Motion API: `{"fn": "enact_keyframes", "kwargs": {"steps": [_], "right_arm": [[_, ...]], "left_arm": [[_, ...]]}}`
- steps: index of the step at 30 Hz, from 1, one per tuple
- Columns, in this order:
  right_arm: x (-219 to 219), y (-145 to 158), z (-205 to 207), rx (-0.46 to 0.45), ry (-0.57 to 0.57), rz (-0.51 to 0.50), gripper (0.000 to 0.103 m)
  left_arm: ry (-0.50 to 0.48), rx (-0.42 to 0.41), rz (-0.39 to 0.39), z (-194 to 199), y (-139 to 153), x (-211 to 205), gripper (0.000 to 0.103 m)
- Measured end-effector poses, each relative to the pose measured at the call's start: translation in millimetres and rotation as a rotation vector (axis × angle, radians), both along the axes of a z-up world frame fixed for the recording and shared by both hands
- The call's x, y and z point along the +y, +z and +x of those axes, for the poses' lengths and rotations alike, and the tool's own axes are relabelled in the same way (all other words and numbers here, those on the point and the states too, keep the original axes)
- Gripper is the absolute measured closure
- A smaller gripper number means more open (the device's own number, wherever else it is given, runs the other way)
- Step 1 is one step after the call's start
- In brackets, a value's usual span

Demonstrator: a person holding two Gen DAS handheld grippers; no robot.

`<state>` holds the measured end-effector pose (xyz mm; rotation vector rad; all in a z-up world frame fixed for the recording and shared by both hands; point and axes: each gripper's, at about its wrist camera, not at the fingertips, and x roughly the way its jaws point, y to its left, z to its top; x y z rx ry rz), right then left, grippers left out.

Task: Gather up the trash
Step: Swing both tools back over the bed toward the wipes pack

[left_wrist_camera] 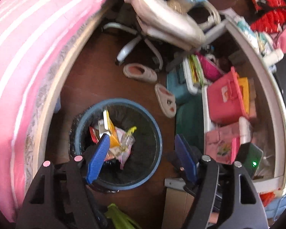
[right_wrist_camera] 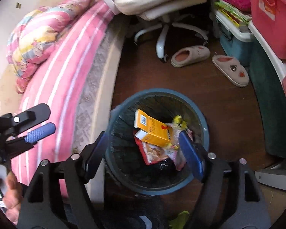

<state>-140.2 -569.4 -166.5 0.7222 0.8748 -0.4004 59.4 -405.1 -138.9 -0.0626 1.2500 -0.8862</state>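
Hovering over the blue bin (right_wrist_camera: pixel 156 141), both tools tilted steeply down at its mouth. Standing spread and empty: right gripper (right_wrist_camera: pixel 143 150) with one pad outside the bin's bed-side rim and the other over the trash, nothing pinched. Gaping likewise: left gripper (left_wrist_camera: pixel 141 152), one pad over the bin's bed-side rim, the other past the desk-side rim above bare floor (left_wrist_camera: pixel 97 76); also showing in the right view (right_wrist_camera: pixel 36 131), off to the bed side of the bin. Lying inside the bin: orange carton (right_wrist_camera: pixel 154 131), long axis slanting from the chair side toward the desk side, resting on a red snack packet (right_wrist_camera: pixel 154 152) and crumpled clear wrappers (right_wrist_camera: pixel 176 133). Sitting more squarely over the bin, probably: the right gripper. Crowding the bin on one side: bed (right_wrist_camera: pixel 70 72), nearly touching. Leaving open floor toward the slippers (right_wrist_camera: pixel 190 56) and chair (right_wrist_camera: pixel 167 28). Judging from the black liner (left_wrist_camera: pixel 143 139): gathering its rim likely coming next.
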Motion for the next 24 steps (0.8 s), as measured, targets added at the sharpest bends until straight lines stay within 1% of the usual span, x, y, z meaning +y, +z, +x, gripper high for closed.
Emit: {"fn": "enact_keyframes", "kwargs": {"steps": [3,4,6,7,8,10,14,16,17,20,22,24], "right_arm": [[13.7,22.8,4.8,-0.059,0.030,-0.004,0.025],[19.5,30.9,7.2,-0.077,0.044,-0.009,0.024],[37.6,54.3,15.8,-0.122,0.092,-0.034,0.023],[45.6,63.7,19.4,-0.140,0.112,-0.047,0.022],[59.7,80.1,25.9,-0.171,0.147,-0.069,0.022],[77.2,99.0,33.6,-0.206,0.185,-0.091,0.021],[126.9,145.9,59.3,-0.294,0.283,-0.136,0.020],[144.6,160.2,70.0,-0.323,0.313,-0.138,0.019],[160.1,171.6,80.3,-0.349,0.337,-0.138,0.019],[189.4,188.8,102.9,-0.388,0.380,-0.139,0.018],[214.7,198.5,126.3,-0.408,0.420,-0.140,0.018],[240.0,203.5,152.5,-0.424,0.454,-0.119,0.018]], "left_arm": [[0.080,-0.044,-0.056,-0.2,20.8,24.3,0.027],[0.105,-0.058,-0.082,-0.5,28.4,33.1,0.026],[0.161,-0.087,-0.154,-0.5,47.2,53.6,0.021],[0.188,-0.100,-0.186,-0.5,55.4,63.3,0.020],[0.217,-0.115,-0.224,-0.4,64.6,74.5,0.019],[0.261,-0.136,-0.292,-0.2,82.3,95.4,0.017],[0.362,-0.174,-0.402,4.0,115.6,153.6,0.015],[0.413,-0.184,-0.438,9.8,128.6,184.8,0.014],[0.437,-0.190,-0.449,12.3,133.0,199.1,0.014],[0.523,-0.212,-0.474,20.1,141.3,253.1,0.014],[0.590,-0.224,-0.471,28.8,140.2,292.9,0.013],[0.649,-0.223,-0.467,35.9,133.5,325.9,0.013]]}}
